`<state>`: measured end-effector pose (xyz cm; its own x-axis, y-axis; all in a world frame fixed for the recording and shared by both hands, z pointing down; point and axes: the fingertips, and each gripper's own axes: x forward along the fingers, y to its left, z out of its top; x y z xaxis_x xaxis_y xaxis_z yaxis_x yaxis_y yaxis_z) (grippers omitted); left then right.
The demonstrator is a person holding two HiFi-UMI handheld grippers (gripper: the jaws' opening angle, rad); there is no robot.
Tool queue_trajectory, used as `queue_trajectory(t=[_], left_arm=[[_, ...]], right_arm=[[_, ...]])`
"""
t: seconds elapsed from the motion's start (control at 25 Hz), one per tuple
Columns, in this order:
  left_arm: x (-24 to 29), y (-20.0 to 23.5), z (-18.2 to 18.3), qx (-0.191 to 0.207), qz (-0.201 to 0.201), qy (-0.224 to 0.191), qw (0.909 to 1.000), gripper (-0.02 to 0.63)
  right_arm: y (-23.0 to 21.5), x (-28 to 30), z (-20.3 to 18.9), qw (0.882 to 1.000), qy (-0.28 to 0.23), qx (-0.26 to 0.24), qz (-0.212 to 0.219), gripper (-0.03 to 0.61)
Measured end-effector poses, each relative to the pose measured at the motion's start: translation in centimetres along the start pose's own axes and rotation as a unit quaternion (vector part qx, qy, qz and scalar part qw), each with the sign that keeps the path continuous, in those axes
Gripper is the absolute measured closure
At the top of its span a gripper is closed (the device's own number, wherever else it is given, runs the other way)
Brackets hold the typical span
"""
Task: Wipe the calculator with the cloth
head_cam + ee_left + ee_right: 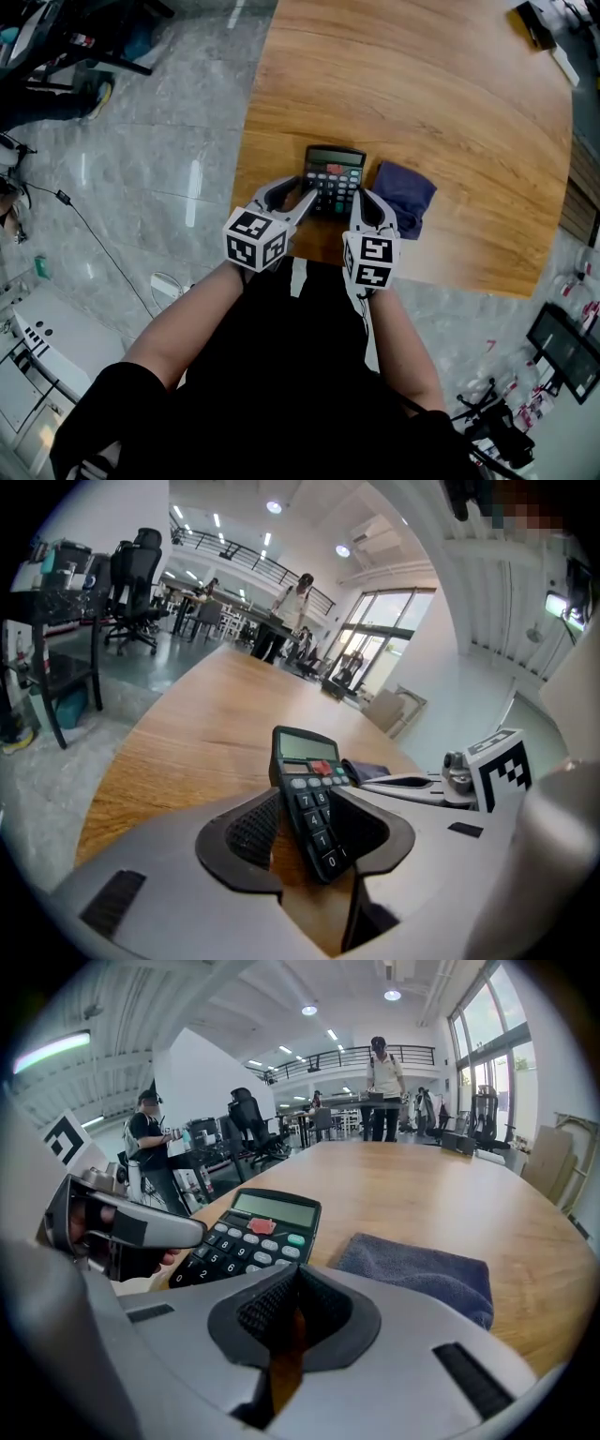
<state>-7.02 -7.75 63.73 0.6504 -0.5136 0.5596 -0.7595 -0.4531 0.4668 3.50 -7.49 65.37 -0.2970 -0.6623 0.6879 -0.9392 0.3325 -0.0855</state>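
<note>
Calculator [335, 178] lies flat near front edge of tabletop [441, 84], cloth [405, 195] just beside it, to its right, untouched. Left hand-held gripper [319, 817] spread wide, calculator's near end between jaws, not pinched. Right hand-held gripper [298, 1312] closed, empty.

Risks: wiping an unclamped calculator likely slides it on smooth wood, maybe off near edge. Closed right jaws would only shove cloth, not pick it up.

Surface: warm wood grain, rounded outline. Room: glossy grey floor [141, 169], open office, chairs, distant people, large windows.

Black calculator [334, 178] (one red key [262, 1225]), blue cloth [405, 195], wood-grain table [450, 103].
</note>
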Motion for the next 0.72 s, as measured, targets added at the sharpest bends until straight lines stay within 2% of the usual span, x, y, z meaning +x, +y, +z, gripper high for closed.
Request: queue_trajectory(t=[0.2, 0.36, 0.44, 0.56, 0.72], left_arm=[[0.4, -0.4, 0.1, -0.018, -0.024, 0.01, 0.9995, 0.434], [1.1, -1.7, -0.5, -0.043, -0.068, 0.034, 0.9962, 0.434], [1.3, -2.1, -0.7, -0.042, -0.081, 0.039, 0.9951, 0.447], [1.5, -2.3, -0.5, -0.054, -0.085, 0.029, 0.9945, 0.474], [1.1, -3.0, 0.3, -0.077, -0.093, 0.002, 0.9927, 0.505]], right_arm=[[-0.4, 0.1, -0.3, 1.0, 0.004, 0.006, -0.006, 0.563], [-0.4, 0.0, -0.3, 1.0, 0.003, 0.013, -0.008, 0.563], [-0.4, 0.1, -0.3, 1.0, 0.002, 0.021, -0.006, 0.563], [-0.8, -0.1, -0.4, 1.0, 0.003, 0.024, -0.011, 0.563], [-2.0, -1.7, 0.5, 0.998, -0.014, 0.016, -0.051, 0.561]])
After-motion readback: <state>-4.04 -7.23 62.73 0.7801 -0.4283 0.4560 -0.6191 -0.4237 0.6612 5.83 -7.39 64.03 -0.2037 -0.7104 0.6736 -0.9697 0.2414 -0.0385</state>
